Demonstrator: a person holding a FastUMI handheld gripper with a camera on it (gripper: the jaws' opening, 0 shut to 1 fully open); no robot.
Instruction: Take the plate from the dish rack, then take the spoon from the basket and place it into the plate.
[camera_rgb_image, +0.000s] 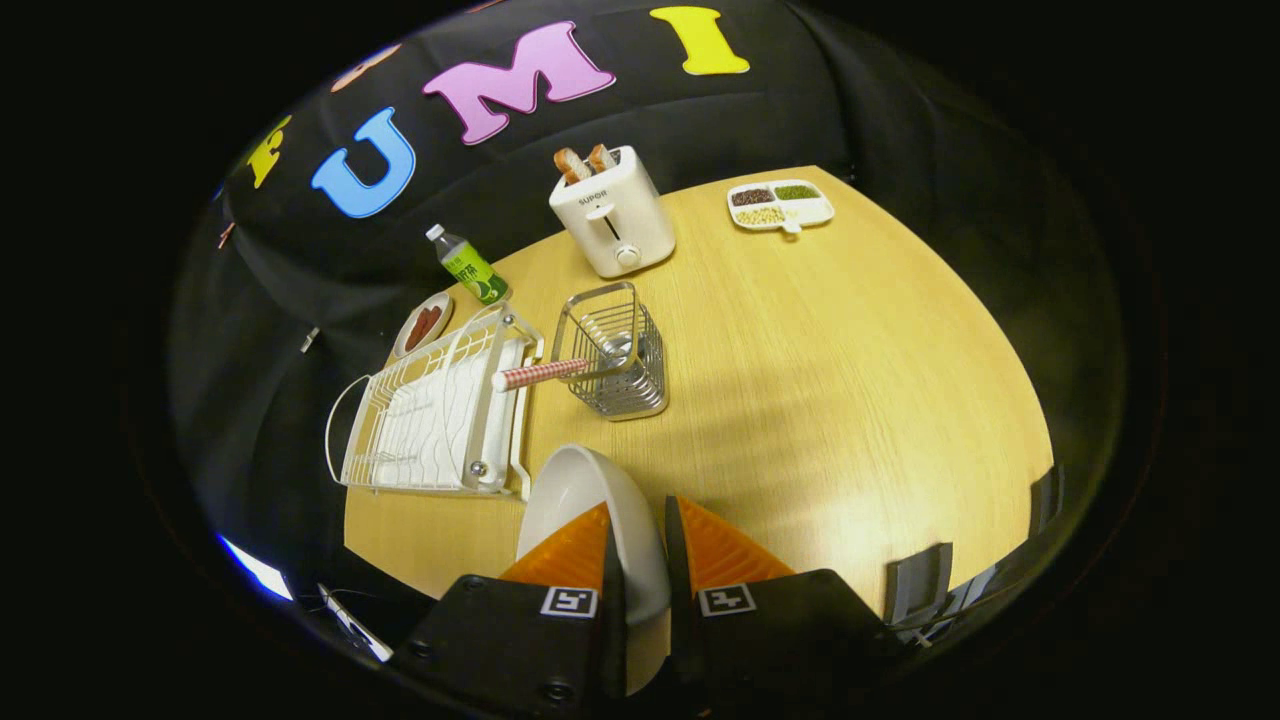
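A white plate (585, 500) is held on edge between the two fingers of the tongs (640, 545), which are closed down to a narrow gap on its rim, one finger on each face; the plate is tilted and lifted clear of the wooden table (820, 400), with most of its body showing just ahead of the left finger. Beyond the fingers and somewhat to their left, a white wire dish rack (430, 415) is seen lying on the table, with no plate standing in it. Just to the right of the rack, further ahead of the fingers, a metal wire basket (615, 355) stands upright, and a spoon (560, 372) with a red-and-white chequered handle is propped in it, the handle leaning out over the basket's rim toward the rack. Well beyond the basket a white toaster (612, 215) is placed, with two slices of bread (585, 162) standing in its slots. A green-labelled bottle (468, 265) and a small dish of reddish food (424, 323) are found behind the rack, and a divided tray of grains (780, 205) lies far ahead and to the right.
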